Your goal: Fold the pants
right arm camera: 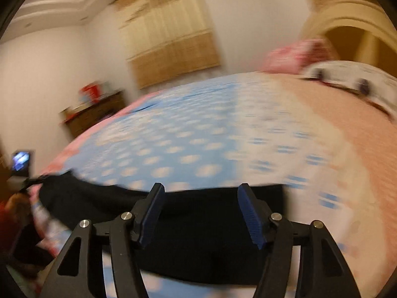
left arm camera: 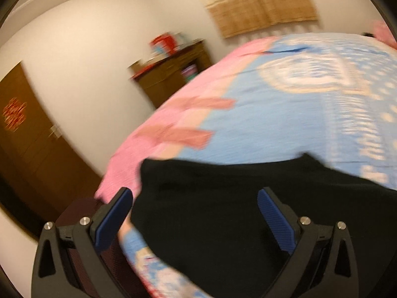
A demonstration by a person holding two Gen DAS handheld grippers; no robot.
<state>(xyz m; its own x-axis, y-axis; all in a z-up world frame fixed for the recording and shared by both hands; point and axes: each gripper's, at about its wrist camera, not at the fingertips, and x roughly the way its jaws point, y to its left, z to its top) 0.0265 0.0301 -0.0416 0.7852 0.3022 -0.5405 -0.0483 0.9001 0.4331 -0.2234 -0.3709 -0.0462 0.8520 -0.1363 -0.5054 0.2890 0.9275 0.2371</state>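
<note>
Black pants (left arm camera: 223, 198) lie flat on a bed with a blue, white and pink cover (left arm camera: 297, 114). In the left wrist view my left gripper (left arm camera: 193, 193) is open, its blue-padded fingers (left arm camera: 275, 218) spread above the near left end of the pants, holding nothing. In the right wrist view the pants (right arm camera: 198, 243) form a dark band across the near edge of the bed (right arm camera: 198, 134). My right gripper (right arm camera: 201, 191) is open just above their far edge and holds nothing. Both views are blurred by motion.
A brown cabinet (left arm camera: 171, 72) with red and coloured items on top stands by the far wall. A brown door (left arm camera: 27, 134) is at left. Pillows (right arm camera: 347, 74) and a pink bundle (right arm camera: 295, 54) lie at the head of the bed. A beige curtain (right arm camera: 171, 39) hangs behind.
</note>
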